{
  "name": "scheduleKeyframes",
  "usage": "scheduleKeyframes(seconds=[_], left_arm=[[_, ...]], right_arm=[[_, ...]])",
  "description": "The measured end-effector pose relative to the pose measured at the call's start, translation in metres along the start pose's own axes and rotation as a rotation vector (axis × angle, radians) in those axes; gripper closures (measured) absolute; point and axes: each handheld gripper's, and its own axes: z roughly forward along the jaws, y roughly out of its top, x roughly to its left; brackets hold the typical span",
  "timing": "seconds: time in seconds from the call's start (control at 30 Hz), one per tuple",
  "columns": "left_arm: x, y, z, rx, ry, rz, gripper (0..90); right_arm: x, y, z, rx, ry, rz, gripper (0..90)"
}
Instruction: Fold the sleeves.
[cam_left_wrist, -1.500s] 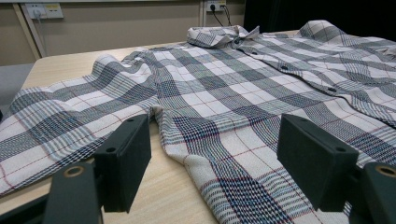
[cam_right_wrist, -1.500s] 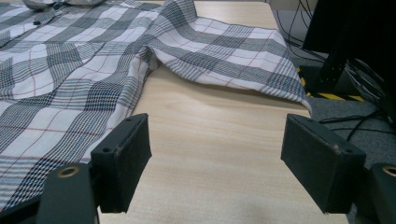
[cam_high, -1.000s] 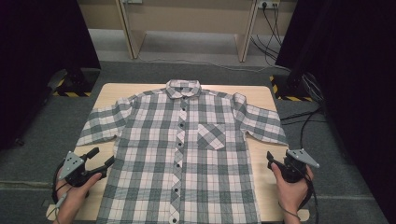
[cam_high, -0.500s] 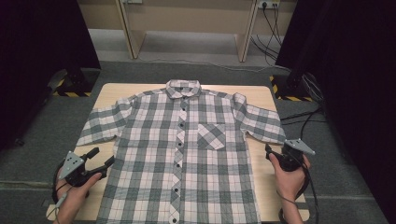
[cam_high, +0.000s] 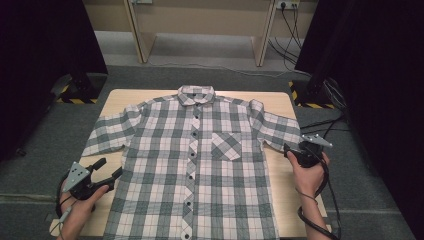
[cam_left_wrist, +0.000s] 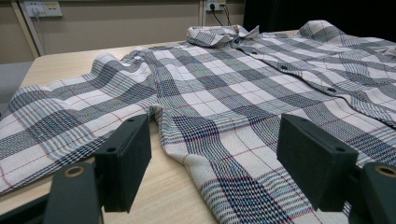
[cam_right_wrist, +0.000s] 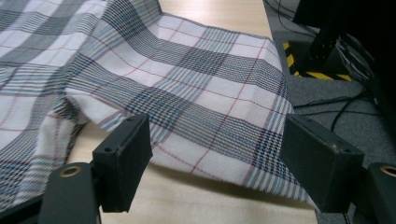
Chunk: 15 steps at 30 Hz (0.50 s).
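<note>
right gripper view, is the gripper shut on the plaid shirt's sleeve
No, the right gripper has its jaws wide apart, with the sleeve hem of the checked button-up shirt lying untouched ahead of them.

black left gripper (cam_high: 111, 170) and right gripper (cam_high: 289, 149) (grey three-cornered plates on top), trailing black cables.

A light wooden counter (cam_high: 280, 102) stands on grey carpeted floor (cam_high: 45, 145). Black curtains (cam_high: 45, 55) hang at both sides. Behind, a beige wall (cam_high: 200, 20) carries wooden panel legs (cam_high: 139, 37) and a power socket (cam_high: 286, 4) with black cables (cam_high: 282, 30) trailing down. Yellow-and-black striped stand bases (cam_high: 75, 100) sit beside the counter's far corners.
</note>
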Motion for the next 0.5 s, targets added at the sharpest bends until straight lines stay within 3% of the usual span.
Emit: scheduleKeyframes(seconds=[0.5], left_arm=[[0.000, 0.000, 0.000, 0.002, -0.004, 0.001, 25.6]], right_arm=[[-0.010, 0.016, 0.046, 0.128, -0.057, -0.004, 30.4]])
